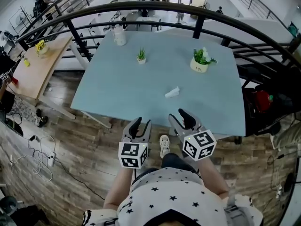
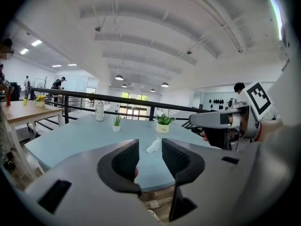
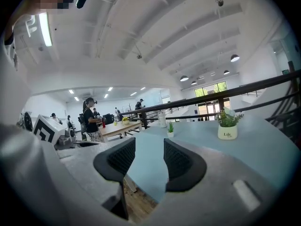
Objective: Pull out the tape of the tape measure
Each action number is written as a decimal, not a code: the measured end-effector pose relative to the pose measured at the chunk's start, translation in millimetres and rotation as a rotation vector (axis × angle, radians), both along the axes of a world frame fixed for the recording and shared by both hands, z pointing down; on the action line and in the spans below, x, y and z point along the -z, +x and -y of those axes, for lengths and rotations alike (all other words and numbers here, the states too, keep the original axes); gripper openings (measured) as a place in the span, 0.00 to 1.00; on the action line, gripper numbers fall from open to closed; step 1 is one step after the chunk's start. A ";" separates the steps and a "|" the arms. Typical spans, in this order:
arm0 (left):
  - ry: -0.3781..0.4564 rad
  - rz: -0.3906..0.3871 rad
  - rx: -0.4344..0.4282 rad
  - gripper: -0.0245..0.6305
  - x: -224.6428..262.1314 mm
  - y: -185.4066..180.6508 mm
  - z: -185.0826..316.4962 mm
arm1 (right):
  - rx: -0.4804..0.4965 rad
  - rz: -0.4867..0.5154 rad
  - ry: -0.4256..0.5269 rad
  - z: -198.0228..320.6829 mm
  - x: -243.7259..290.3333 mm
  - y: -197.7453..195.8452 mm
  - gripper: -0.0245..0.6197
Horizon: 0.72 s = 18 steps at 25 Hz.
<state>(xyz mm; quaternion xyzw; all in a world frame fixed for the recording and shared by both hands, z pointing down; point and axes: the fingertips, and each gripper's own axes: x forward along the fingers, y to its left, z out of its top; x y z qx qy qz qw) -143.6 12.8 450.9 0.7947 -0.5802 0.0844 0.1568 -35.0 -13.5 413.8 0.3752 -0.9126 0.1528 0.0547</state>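
- Position check: left gripper (image 1: 141,124) and right gripper (image 1: 180,118) are side by side just short of the near edge of the light blue table (image 1: 117,93). Both are over the plank floor (image 1: 89,154) and point toward the tabletop.
- Left jaws: they stand apart, pads facing each other across a clear gap. Nothing sits between them.
- Right jaws: likewise spread, with nothing between the pads. Only table surface shows beyond the gap.
- Target: the tape measure (image 1: 172,92) is a small white object lying alone on the table, about mid-surface and a little toward the near side. It is well apart from both sets of jaws.
- Detail on it is too small to read — I cannot tell whether any tape is out.
- In the left gripper view it lines up with the gap between my left jaws, but it lies farther off on the table and is not within them.
- Farther back on the table there is a small plant (image 1: 141,56) left of centre and a larger plant (image 1: 201,60) in a white pot to its right. A white bottle (image 1: 119,36) stands near the far left corner. None of these touches the tape measure.
- Surroundings: a dark curved railing (image 1: 155,6) runs past the table's far side, and a wooden desk (image 1: 40,65) stands off to the left.
- My shoe (image 1: 164,146) shows on the floor between the two grippers' marker cubes.
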 end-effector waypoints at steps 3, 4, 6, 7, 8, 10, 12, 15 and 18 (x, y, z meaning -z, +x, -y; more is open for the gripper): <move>-0.005 -0.002 -0.012 0.26 -2.4 1.7 25.8 | -0.010 -0.008 -0.005 26.9 -2.7 2.1 0.30; -0.011 -0.002 -0.016 0.26 -4.5 2.9 34.4 | -0.014 -0.011 -0.009 35.8 -4.4 3.4 0.30; -0.023 0.000 -0.026 0.26 -8.9 5.8 51.3 | -0.020 -0.019 -0.018 53.6 -7.8 6.0 0.30; -0.028 0.002 -0.033 0.26 -10.9 7.4 59.2 | -0.024 -0.023 -0.020 62.2 -9.3 7.4 0.30; -0.032 0.004 -0.041 0.26 -12.7 9.0 67.0 | -0.028 -0.028 -0.022 70.4 -10.7 8.9 0.30; -0.039 0.011 -0.056 0.26 -15.9 12.7 82.5 | -0.036 -0.040 -0.026 86.3 -13.9 12.4 0.30; -0.049 0.017 -0.071 0.26 -19.6 17.8 97.5 | -0.044 -0.049 -0.036 102.1 -17.8 16.5 0.30; -0.066 0.032 -0.092 0.26 -25.9 26.8 119.4 | -0.053 -0.058 -0.052 126.0 -23.9 22.0 0.30; -0.088 0.052 -0.121 0.26 -36.5 36.4 139.9 | -0.048 -0.079 -0.069 146.9 -33.5 24.2 0.30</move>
